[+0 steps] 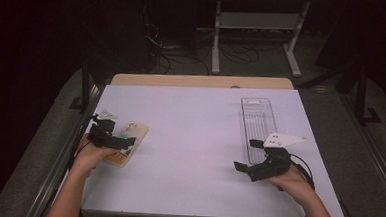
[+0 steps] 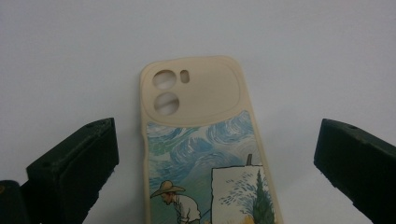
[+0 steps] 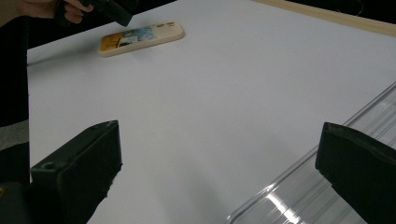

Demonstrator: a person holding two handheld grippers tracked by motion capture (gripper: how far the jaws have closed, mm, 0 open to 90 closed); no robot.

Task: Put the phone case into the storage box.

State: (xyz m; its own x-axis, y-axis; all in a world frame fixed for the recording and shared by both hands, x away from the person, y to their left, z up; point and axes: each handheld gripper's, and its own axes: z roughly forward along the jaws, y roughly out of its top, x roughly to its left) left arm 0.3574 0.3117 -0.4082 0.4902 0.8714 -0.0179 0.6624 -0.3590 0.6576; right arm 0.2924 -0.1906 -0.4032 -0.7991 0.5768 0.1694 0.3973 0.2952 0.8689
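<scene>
Left gripper [image 2: 217, 154], jaws spread, straddles phone case [image 2: 205, 149], lower end cut off.

no readable text, label or number shows; the phone case [image 2: 205, 154] bears just a painting.

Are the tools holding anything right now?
No, nothing is held. The left tool is open, its jaws on either side of the phone case without touching. The right tool is open beside the clear tray.

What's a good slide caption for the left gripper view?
Open left gripper straddling a cream phone case with a painted landscape, lying flat on the white table.
</scene>
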